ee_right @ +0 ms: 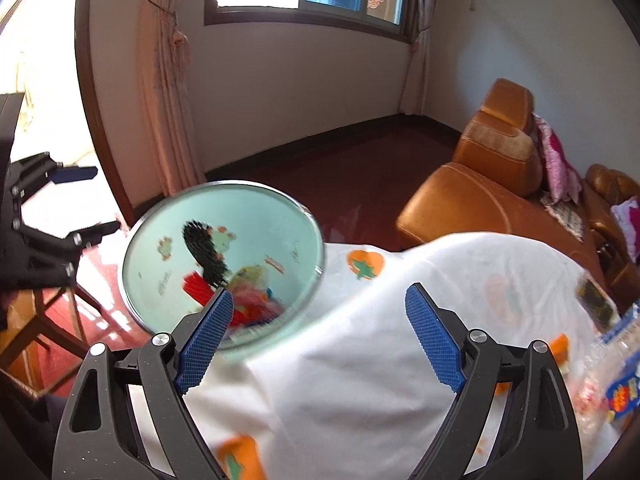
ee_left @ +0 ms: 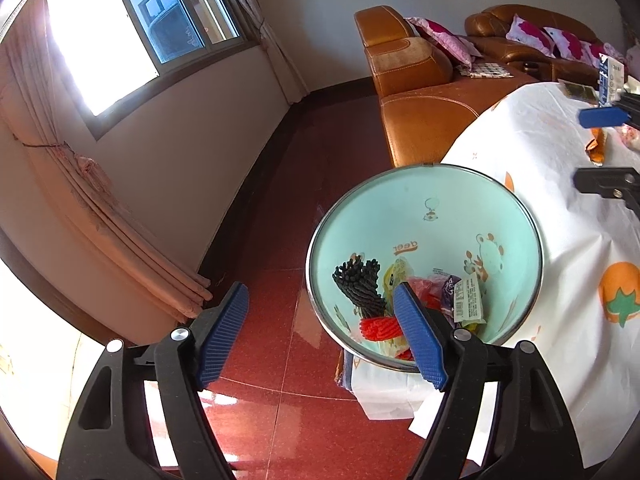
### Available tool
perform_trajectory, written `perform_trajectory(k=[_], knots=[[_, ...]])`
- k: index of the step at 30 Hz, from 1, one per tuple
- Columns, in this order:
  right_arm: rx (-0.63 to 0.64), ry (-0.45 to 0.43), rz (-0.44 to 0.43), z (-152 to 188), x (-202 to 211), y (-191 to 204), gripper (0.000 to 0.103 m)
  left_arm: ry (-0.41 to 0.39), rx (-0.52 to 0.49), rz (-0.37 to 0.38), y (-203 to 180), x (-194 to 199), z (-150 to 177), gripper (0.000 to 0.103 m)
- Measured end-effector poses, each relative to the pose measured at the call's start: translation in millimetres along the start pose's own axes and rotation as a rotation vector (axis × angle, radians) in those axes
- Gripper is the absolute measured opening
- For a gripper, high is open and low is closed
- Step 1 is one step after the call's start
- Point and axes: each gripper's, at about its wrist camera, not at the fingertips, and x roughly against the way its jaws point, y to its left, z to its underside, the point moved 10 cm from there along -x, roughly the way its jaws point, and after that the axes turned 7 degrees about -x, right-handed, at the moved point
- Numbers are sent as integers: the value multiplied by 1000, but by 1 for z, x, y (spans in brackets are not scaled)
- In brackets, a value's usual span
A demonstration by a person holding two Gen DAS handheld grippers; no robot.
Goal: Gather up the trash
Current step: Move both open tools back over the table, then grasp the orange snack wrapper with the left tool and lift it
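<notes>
- The table [ee_right: 360, 360], under a white cloth, carries leftover wrappers [ee_right: 616, 392] at its right side, nearer the right gripper [ee_right: 320, 340].
- The bin [ee_left: 432, 216] stands beside the table edge, already holding trash.
- The left gripper [ee_left: 320, 336] hovers over the bin.
- Both grippers gape wide, holding nothing.
</notes>
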Motion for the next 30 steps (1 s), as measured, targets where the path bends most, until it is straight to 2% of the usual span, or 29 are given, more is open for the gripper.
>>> perform_trajectory(k=[3, 7, 13, 17, 20, 25, 30], knots=[[-28, 1, 63, 20, 18, -29, 87, -7, -16, 17, -14, 1, -7, 74], [-145, -1, 165, 54, 54, -88, 87, -30, -78, 56, -49, 5, -24, 74], [-373, -26, 328, 108, 112, -186, 88, -104, -138, 143, -114, 22, -69, 74], [-497, -41, 399, 143, 140, -239, 88, -148, -152, 213, -167, 32, -105, 75], [-570, -56, 435, 168, 158, -270, 88, -171, -171, 263, -214, 34, -132, 75], [-606, -61, 467, 189, 172, -288, 89, -159, -243, 296, -282, 17, -153, 75], [-673, -72, 503, 204, 179, -312, 89, -70, -314, 318, -325, -19, -156, 74]])
